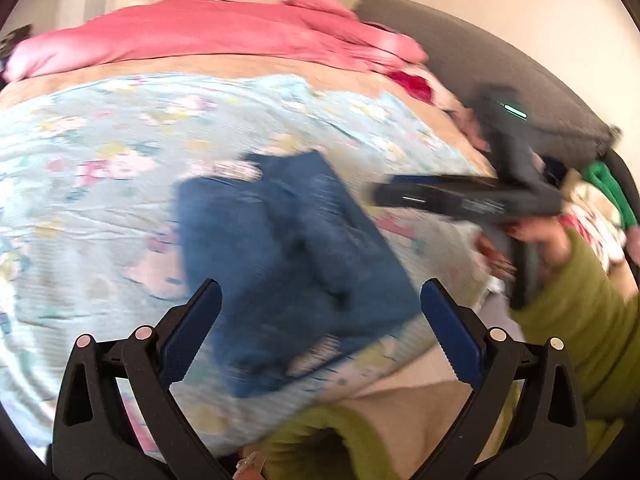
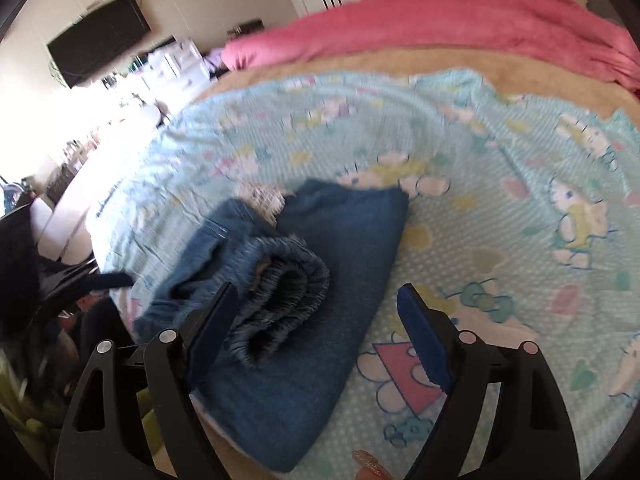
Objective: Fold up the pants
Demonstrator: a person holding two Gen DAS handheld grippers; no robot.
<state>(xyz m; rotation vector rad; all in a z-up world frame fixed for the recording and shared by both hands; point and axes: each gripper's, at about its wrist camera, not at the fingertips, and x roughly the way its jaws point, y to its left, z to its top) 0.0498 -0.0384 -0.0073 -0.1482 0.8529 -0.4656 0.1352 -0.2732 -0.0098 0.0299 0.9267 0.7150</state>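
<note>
Blue denim pants [image 1: 288, 256] lie folded into a thick bundle on the light blue cartoon-print sheet [image 1: 100, 184]. In the right wrist view the pants [image 2: 304, 308] show a gathered waistband on top and frayed hems at the far end. My left gripper [image 1: 320, 304] hangs above the near end of the bundle, open, with nothing between its blue pads. My right gripper [image 2: 316, 320] is open above the pants' near right side and holds nothing. The left wrist view shows the right gripper [image 1: 460, 200] from the side, held by a hand in a green sleeve.
A pink blanket [image 1: 208, 36] is heaped along the far side of the bed. A grey headboard [image 1: 480, 60] runs along the right. Loose clothes [image 1: 600, 208] lie at the right edge. A dark screen [image 2: 96, 48] and cluttered shelves stand beyond the bed's left side.
</note>
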